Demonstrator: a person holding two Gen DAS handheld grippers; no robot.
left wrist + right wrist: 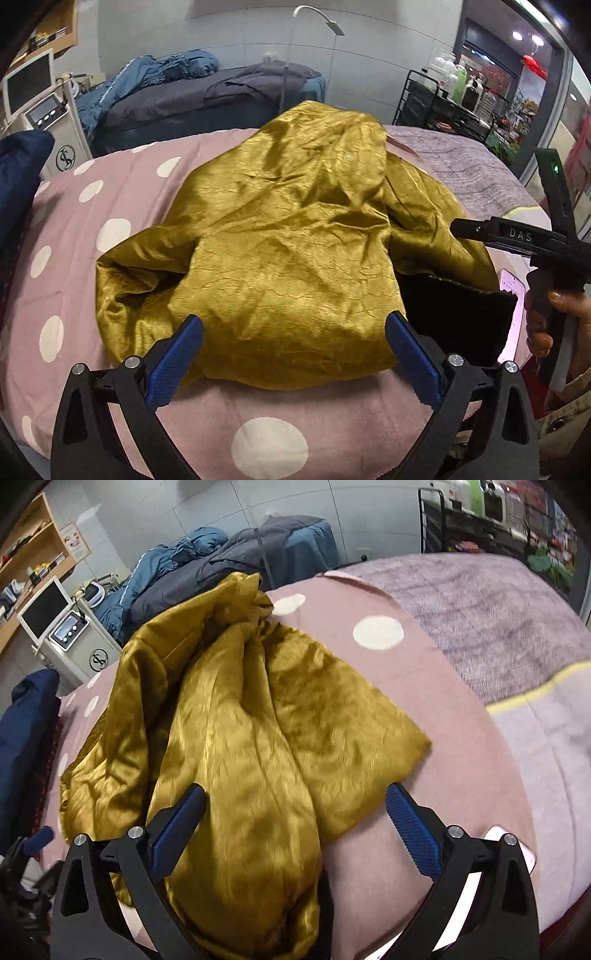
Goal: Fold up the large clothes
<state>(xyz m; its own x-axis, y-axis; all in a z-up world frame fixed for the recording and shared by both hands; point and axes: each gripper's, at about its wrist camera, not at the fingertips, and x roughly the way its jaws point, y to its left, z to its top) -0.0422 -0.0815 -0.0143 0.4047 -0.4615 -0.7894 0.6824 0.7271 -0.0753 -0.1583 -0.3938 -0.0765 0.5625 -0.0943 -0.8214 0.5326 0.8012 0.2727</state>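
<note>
A large shiny mustard-gold garment (288,236) lies crumpled on a pink bed cover with white dots (110,206). A black furry lining (454,317) shows at its right edge. My left gripper (293,332) is open just above the garment's near hem, holding nothing. My right gripper (295,805) is open over the garment (229,731) near its right side, holding nothing. It also shows in the left wrist view (458,229), its finger hovering at the garment's right edge.
A phone (511,306) lies on the bed at the right, near the right gripper. A dark blue item (18,177) sits at the left edge. A grey blanket (498,620) covers the bed's far right. A machine with a screen (62,627) and another bed stand behind.
</note>
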